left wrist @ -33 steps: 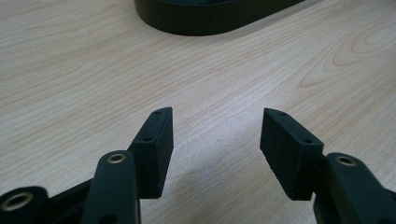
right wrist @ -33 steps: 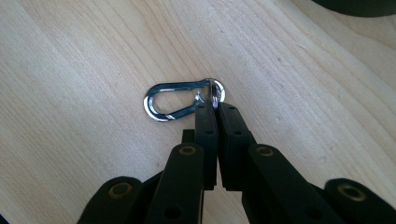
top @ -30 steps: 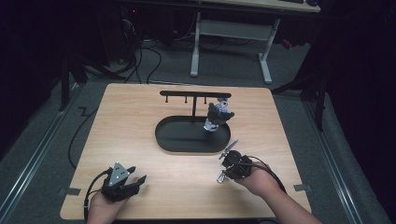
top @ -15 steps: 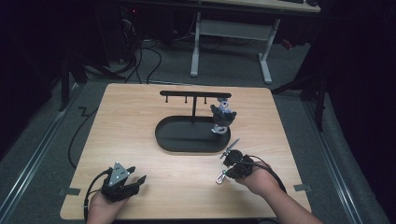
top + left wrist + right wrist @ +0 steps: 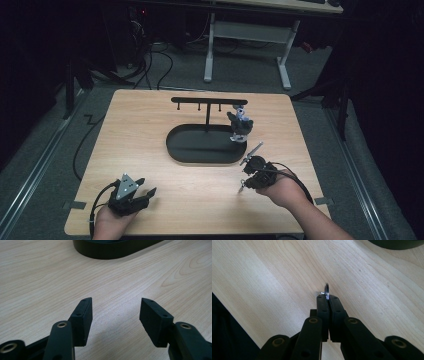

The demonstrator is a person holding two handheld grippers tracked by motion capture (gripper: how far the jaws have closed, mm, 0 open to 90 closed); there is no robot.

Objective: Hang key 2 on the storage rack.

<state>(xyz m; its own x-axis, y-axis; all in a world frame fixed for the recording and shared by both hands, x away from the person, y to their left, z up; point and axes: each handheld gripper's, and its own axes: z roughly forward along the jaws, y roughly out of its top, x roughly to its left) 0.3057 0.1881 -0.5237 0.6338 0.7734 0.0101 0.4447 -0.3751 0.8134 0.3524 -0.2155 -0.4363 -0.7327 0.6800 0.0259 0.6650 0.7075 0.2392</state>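
1. A wooden table (image 5: 150,130) is seen from above, with a person's forearms entering from the bottom edge.
2. The right gripper (image 5: 327,298) is closed on a small metal key ring (image 5: 326,291), pinched edge-on between its pads, just above the table surface.
3. Something small and silvery hangs from the ring; it is too blurred to identify.
4. The left gripper (image 5: 115,312) rests near the table's front left corner, jaws spread wide with nothing between them.
5. A black oval tray (image 5: 190,150) with a hook rack (image 5: 207,101) sits mid-table; a grey figure keychain (image 5: 240,125) hangs from the rack's right end.
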